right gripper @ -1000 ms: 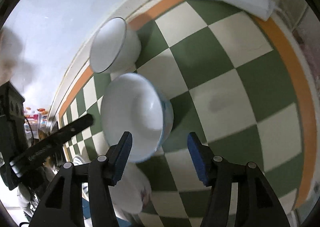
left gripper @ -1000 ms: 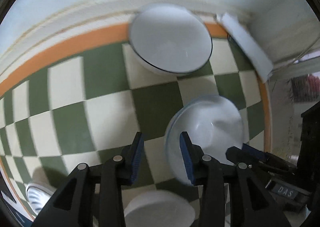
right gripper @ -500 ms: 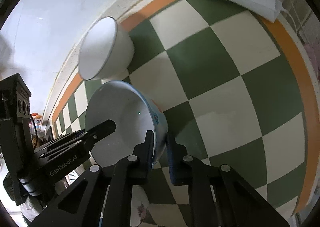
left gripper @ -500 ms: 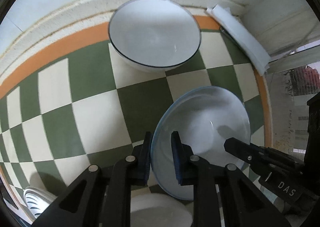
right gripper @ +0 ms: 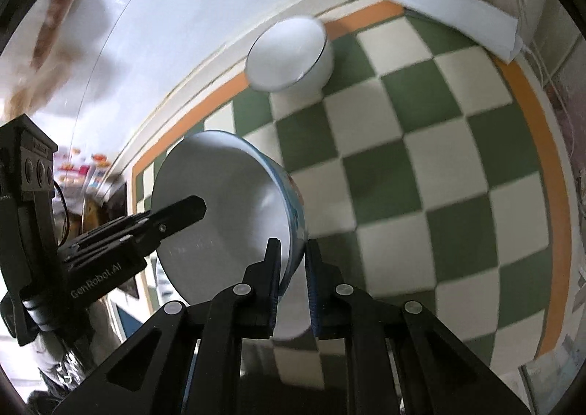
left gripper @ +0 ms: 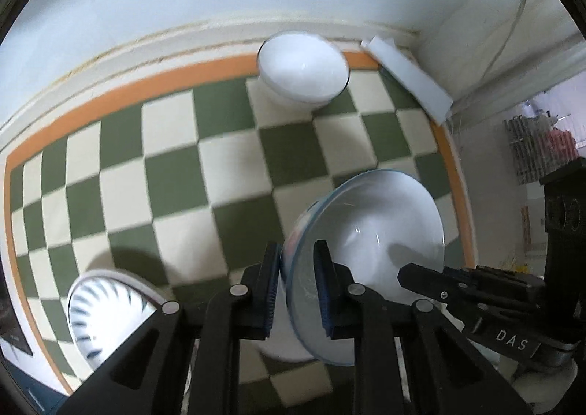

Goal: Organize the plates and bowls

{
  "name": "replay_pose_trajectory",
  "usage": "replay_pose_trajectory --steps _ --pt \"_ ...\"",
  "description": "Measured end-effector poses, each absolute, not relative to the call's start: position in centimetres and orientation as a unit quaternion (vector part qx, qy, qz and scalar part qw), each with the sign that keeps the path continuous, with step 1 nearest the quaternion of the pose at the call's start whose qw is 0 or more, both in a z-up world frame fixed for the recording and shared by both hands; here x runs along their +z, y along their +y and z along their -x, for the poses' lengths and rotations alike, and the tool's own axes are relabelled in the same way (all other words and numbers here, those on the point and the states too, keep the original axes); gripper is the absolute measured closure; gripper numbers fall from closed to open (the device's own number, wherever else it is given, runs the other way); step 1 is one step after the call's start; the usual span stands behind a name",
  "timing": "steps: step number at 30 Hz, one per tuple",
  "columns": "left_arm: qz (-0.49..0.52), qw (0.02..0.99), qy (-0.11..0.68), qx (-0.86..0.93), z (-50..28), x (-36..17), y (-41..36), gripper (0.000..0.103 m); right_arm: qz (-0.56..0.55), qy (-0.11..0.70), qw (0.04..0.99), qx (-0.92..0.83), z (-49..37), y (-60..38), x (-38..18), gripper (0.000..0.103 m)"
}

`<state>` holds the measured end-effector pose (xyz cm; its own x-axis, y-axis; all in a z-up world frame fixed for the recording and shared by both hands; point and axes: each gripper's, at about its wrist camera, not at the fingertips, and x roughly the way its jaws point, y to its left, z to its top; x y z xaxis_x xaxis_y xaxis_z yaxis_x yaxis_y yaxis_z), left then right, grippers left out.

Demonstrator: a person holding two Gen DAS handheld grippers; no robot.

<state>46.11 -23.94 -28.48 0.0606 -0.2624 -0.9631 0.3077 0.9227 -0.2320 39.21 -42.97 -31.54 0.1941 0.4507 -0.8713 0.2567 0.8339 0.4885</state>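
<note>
- I had both grippers angled steeply down over the checked cloth [left gripper: 234,159]. The left gripper [left gripper: 296,290] was clamped on one side of the blue-rimmed bowl [left gripper: 370,232], the right gripper [right gripper: 293,279] on the opposite rim, so the bowl hung tilted between them, clear of the cloth.
- Hard to read: something white sat right under the bowl, mostly hidden by the fingers in both views, so I couldn't tell what it was. The far white bowl [left gripper: 303,67] by the wall was smeared.
- Only the left view caught the striped dish [left gripper: 106,309] at the cloth's near edge. Only the right view showed the bowl's patterned outside [right gripper: 297,202]. The folded white sheet [right gripper: 450,8] in the corner showed in both.
</note>
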Motion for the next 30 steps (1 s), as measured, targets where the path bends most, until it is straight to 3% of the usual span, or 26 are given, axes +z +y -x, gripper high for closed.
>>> replay_pose_trajectory --steps 10,30 --pt "-0.043 0.702 0.691 -0.169 -42.7 -33.3 -22.7 0.086 -0.27 0.667 0.691 0.073 -36.1 -40.0 -35.0 0.088" --pt "-0.107 0.69 0.7 -0.149 -42.0 -35.7 -23.8 0.086 -0.268 0.7 0.657 0.072 -36.5 -39.2 -38.2 0.088"
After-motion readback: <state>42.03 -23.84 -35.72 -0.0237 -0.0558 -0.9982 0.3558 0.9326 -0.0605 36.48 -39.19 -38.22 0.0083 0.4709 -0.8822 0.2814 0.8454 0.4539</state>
